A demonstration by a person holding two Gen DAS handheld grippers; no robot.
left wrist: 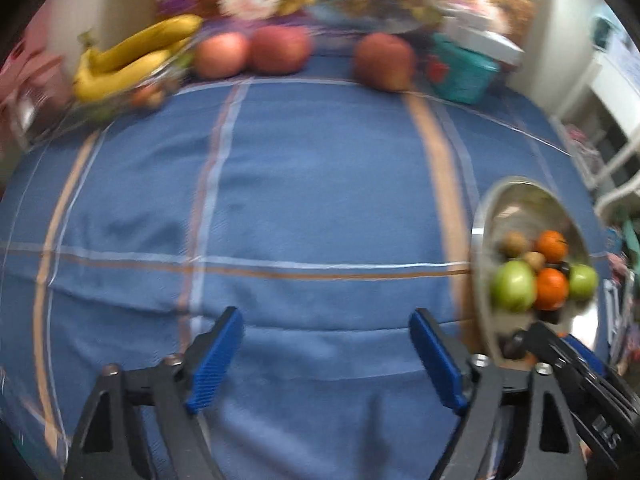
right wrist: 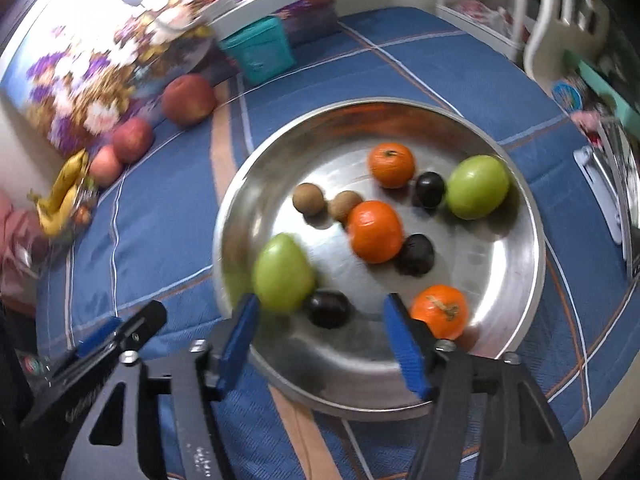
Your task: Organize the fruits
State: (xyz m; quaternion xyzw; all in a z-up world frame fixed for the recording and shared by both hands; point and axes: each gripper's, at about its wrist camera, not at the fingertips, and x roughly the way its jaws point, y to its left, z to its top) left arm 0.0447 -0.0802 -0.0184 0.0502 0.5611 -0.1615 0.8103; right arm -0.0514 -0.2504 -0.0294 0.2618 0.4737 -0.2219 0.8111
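Observation:
A steel bowl point(right wrist: 516, 248) on the blue cloth holds three oranges point(right wrist: 375, 231), two green fruits point(right wrist: 477, 187), three dark plums point(right wrist: 328, 309) and two small brown fruits point(right wrist: 308, 199). My right gripper point(right wrist: 326, 350) is open and empty above the bowl's near rim, a plum between its fingers' line. My left gripper point(left wrist: 326, 354) is open and empty over bare cloth, left of the bowl point(left wrist: 486, 232). Three red apples point(left wrist: 280, 49) and bananas point(left wrist: 132, 60) lie at the far edge; they also show in the right wrist view: apples point(right wrist: 188, 99), bananas point(right wrist: 62, 194).
A teal box point(right wrist: 258, 51) and a flowered cushion point(right wrist: 92, 80) stand at the back. A glass dish point(left wrist: 120, 100) sits under the bananas. White furniture point(right wrist: 560, 12) stands to the right beyond the table edge. The blue cloth point(left wrist: 312, 184) covers the table.

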